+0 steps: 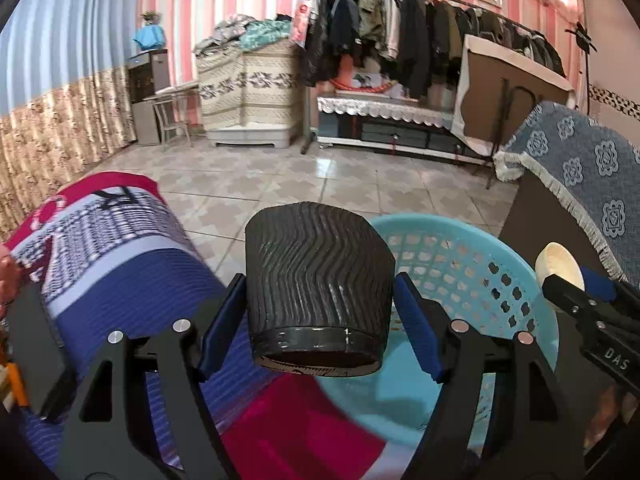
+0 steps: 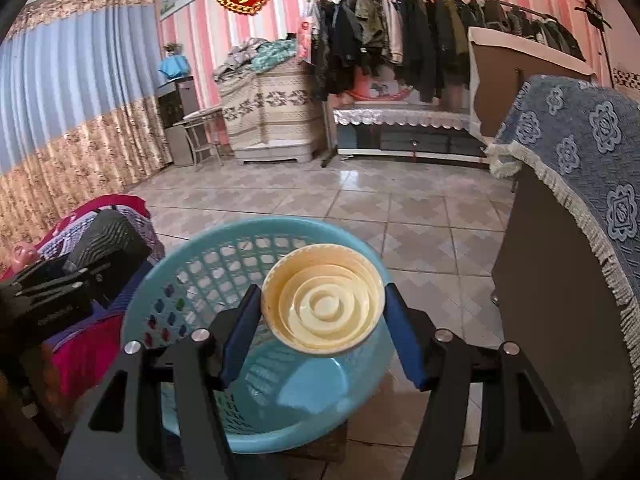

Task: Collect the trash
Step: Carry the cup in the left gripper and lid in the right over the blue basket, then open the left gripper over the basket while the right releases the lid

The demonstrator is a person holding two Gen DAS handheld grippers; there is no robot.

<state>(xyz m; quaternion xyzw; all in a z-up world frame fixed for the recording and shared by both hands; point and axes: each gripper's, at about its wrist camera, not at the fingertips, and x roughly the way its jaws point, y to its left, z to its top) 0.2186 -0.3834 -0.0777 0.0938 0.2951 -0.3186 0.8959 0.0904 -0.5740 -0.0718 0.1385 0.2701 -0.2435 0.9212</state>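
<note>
My left gripper (image 1: 318,316) is shut on a black ribbed paper cup (image 1: 316,284), held on its side at the left rim of a light blue plastic basket (image 1: 480,264). My right gripper (image 2: 322,320) is shut on a cream plastic lid (image 2: 324,304) and holds it above the basket (image 2: 192,280). The right gripper with the lid (image 1: 558,268) shows at the right of the left wrist view. The left gripper with the cup (image 2: 108,240) shows at the left of the right wrist view.
A red, white and blue patterned blanket (image 1: 112,248) lies left of the basket. A dark cabinet under a blue flowered cloth (image 2: 580,168) stands close on the right. Tiled floor (image 2: 360,200) stretches ahead to a clothes rack (image 2: 420,40) and covered furniture.
</note>
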